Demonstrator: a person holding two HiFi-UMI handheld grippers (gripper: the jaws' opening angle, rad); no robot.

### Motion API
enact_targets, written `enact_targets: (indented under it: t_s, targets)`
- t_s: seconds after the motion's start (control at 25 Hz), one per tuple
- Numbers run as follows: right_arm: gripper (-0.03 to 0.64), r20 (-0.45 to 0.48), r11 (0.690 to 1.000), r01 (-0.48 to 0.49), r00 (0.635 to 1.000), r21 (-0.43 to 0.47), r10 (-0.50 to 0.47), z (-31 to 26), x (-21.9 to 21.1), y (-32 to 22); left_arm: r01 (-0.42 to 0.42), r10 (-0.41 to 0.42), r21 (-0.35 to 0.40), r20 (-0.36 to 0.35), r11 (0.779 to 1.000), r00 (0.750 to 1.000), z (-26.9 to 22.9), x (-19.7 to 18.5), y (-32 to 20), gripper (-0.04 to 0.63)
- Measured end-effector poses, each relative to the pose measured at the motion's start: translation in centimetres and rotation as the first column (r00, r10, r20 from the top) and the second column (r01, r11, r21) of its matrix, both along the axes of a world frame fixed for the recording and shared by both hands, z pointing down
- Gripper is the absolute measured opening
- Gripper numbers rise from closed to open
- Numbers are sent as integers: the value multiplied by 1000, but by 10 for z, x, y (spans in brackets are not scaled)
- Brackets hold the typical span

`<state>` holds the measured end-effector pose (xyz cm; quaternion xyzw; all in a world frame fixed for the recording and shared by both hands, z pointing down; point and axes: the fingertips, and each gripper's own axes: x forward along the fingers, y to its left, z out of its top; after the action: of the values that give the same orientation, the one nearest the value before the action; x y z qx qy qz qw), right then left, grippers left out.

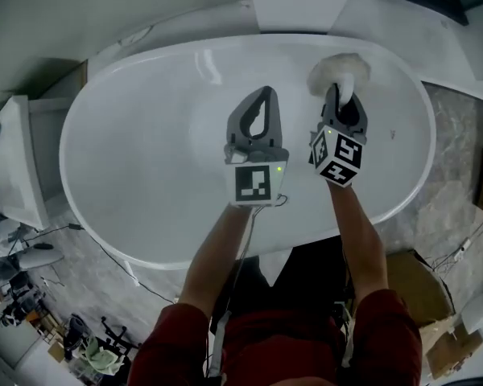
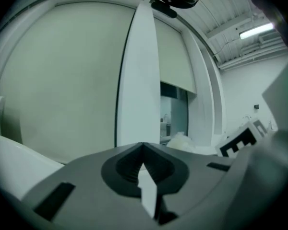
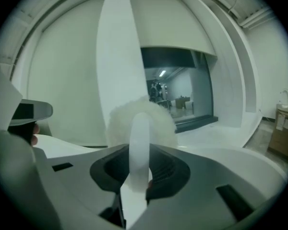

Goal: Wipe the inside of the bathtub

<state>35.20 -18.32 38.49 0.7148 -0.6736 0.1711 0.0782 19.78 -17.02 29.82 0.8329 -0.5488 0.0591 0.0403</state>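
I am clamping the right gripper (image 1: 336,101) fingers on the duster (image 1: 340,69) handle, probably stiff. Its soft, light head is pointing at 12 o'clock over the bathtub (image 1: 121,159). The left gripper (image 1: 262,103) fingers are sitting together, empty.

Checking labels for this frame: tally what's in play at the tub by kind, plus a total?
Bathtub: 1, white
Duster: 1, fluffy and white, clamped in the right claw
Claws: 2, with the left claw shut on nothing
Total: 4
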Motion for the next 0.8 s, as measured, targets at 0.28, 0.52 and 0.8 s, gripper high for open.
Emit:
enact_targets:
  t_s: [0.28, 0.52, 0.8]
  targets:
    - [92, -107, 991, 115, 988, 72, -107, -116, -194, 51, -3, -1, -48, -76, 999, 997, -94, -146, 33, 15]
    - [94, -90, 986, 139, 987, 88, -131, -195, -297, 100, -30, 30, 0, -27, 1000, 999, -156, -237, 73, 15]
    - [94, -79, 980, 173, 983, 103, -165, -256, -340, 151, -9, 9, 17, 21, 1000, 1000, -206, -294, 126, 15]
